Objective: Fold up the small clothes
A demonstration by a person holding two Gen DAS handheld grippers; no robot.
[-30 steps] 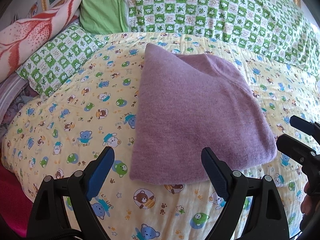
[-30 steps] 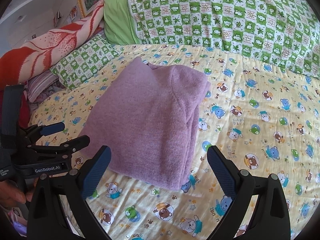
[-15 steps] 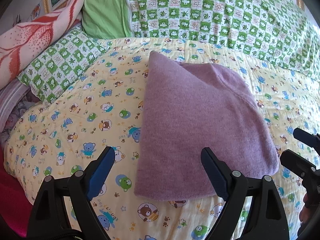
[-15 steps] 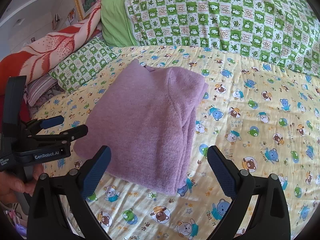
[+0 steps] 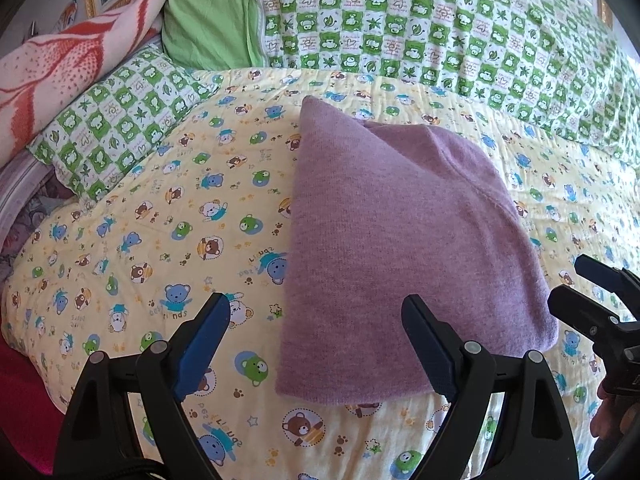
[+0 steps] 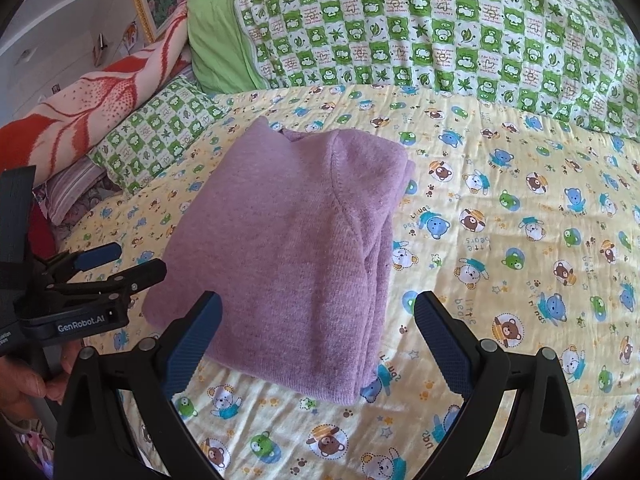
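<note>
Your left gripper [image 5: 316, 320] stood with its blue-padded jaws spread wide and holding nothing, hovering low over the near edge of a folded purple knit sweater [image 5: 400, 248]; its right finger showed in front of the sweater's near hem, while its left finger showed over bare bedding. Your right gripper [image 6: 320, 320] was likewise spread wide and empty, its left finger overlapping the sweater's [image 6: 296, 248] near left corner in the picture and its right finger over bare quilt beside the stacked folded edge. Whether any finger touched the cloth could not be told. In the right wrist view, your left gripper [image 6: 116, 264] appeared at the far left, just beside the sweater's left edge, with your left hand [image 6: 24, 380] wrapped around its handle. In the left wrist view, your right gripper [image 5: 576, 288] came in from the right edge, near the sweater's right corner. The sweater lay flat as a compact folded rectangle in the middle of a yellow quilt printed with cartoon bears [image 5: 160, 248]. Beyond it, a green-and-white checked blanket [image 5: 440, 28] ran across the back, with a plain green pillow [image 5: 208, 20] to its left. A matching checked pillow [image 5: 116, 120] and a red-and-white patterned blanket [image 5: 60, 68] sat at the left side.
</note>
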